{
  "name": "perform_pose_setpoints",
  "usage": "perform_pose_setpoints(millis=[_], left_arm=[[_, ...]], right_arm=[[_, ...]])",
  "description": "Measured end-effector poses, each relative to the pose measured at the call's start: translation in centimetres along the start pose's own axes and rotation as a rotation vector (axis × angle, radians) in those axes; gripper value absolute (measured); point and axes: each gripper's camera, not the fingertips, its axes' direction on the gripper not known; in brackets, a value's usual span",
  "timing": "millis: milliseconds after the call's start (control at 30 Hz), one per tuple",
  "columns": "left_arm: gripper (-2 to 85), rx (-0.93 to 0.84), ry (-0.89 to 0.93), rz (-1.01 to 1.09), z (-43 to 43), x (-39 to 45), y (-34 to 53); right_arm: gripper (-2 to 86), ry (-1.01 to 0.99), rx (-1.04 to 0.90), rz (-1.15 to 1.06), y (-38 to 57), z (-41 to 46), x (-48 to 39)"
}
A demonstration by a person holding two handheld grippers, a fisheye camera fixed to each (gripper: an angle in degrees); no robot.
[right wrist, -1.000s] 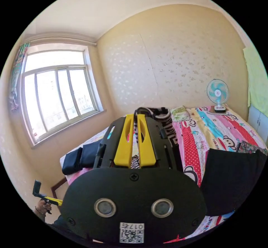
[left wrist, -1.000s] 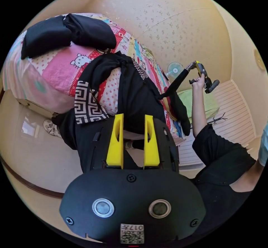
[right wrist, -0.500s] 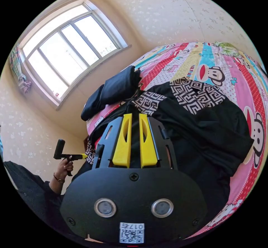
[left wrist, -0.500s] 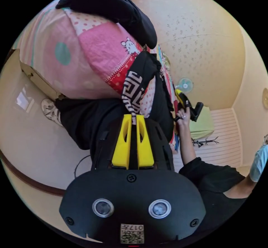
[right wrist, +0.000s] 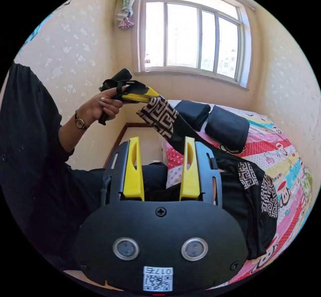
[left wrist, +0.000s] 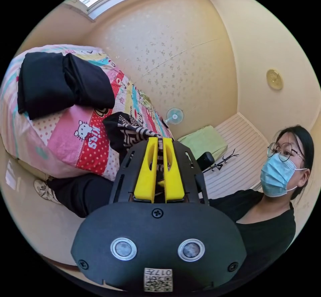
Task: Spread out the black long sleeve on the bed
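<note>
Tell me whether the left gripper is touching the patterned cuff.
Touching. The right gripper view shows the left gripper clamping the patterned cuff, lifted off the bed.

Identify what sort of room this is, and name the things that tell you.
Most likely a bedroom in a home: a bed with a colourful cartoon-print patchwork sheet, dark folded clothes stacked near a bright multi-pane window, and a small teal desk fan.

Bright daylight pours through the window [right wrist: 192,39], its panes blown out white; both fisheye views bend walls hard toward black circular edges, and everything stays sharp, with soft shadows
</note>
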Motion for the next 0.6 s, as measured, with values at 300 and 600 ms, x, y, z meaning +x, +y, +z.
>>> perform_pose_setpoints(millis=[300,600], left_arm=[[11.5,0.111,-0.415,-0.004,-3.9,1.0,3.2],[12.6,-0.115,-0.232,-0.161,4.8,-7.4,8.9]], right_arm=[[4.1,0.365,0.139,0.111,-4.4,-3.2,7.4],[4.3,0.638,0.276,0.842,22.1,-23.6,26.3]])
